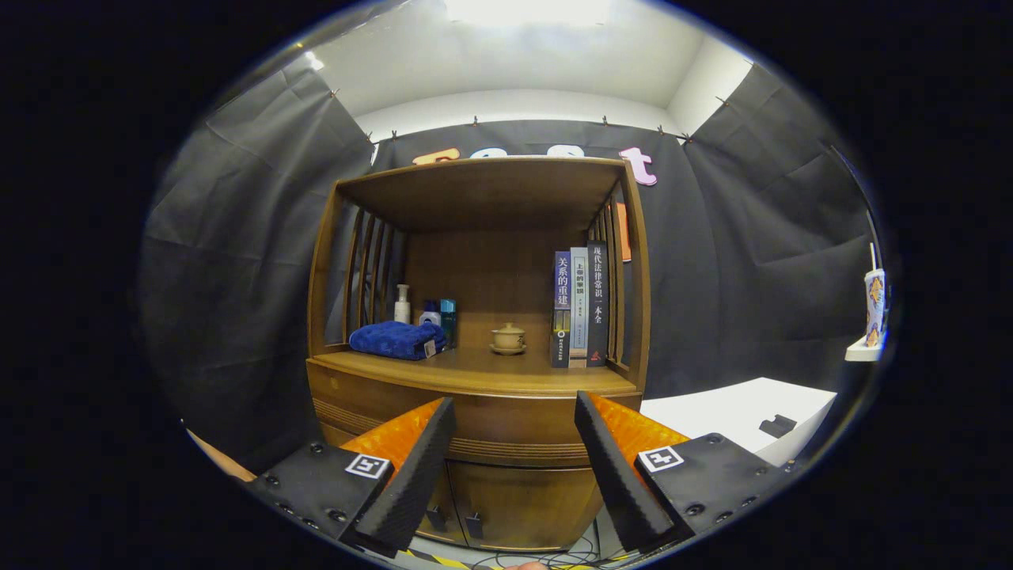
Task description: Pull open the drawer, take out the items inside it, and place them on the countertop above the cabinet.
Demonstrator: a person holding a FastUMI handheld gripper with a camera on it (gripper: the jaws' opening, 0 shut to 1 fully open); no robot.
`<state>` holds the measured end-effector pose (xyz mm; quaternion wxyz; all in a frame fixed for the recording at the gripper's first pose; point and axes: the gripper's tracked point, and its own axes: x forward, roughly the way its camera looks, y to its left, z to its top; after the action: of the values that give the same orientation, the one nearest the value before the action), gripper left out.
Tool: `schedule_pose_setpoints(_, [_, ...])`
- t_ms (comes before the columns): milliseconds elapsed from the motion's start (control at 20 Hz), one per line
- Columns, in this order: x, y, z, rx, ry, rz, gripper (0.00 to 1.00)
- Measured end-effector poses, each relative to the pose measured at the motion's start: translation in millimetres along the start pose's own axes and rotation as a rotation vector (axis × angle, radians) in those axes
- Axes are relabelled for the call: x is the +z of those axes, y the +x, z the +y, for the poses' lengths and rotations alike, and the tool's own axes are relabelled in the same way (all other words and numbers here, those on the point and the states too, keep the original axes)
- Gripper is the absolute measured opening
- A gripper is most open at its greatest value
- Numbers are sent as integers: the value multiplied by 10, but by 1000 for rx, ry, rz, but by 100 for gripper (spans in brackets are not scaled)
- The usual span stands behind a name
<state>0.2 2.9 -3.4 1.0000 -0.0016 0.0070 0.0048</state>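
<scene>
A wooden cabinet (475, 380) stands straight ahead, with an open shelf unit above its countertop (483, 370). The drawer front (506, 423) below the countertop is closed; its contents are hidden. My gripper (514, 412) is open, held a short way in front of the drawer, nothing between its fingers. On the countertop lie a folded blue towel (397, 339), a few small bottles (427, 310), a small lidded teacup on a saucer (508, 338) and three upright books (579, 307).
Two cabinet doors with small handles (475, 522) sit below the drawer. A white table (740, 412) with a small dark object (777, 425) stands to the right. A patterned cup with a straw (874, 305) rests on a white ledge far right. Cables lie on the floor.
</scene>
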Motion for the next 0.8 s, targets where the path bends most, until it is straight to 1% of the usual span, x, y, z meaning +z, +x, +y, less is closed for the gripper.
schedule_pose_setpoints(250, [-7,-18,-1,-2,10,3,98])
schedule_pose_setpoints(400, [-74,-23,103,20,38,24,98])
schedule_pose_setpoints(500, [45,15,102,9,46,-20,98])
schedule_pose_setpoints(650, [48,252,251,-6,63,-32,98])
schedule_pose_setpoints(800, [-127,669,624,-21,101,-11,98])
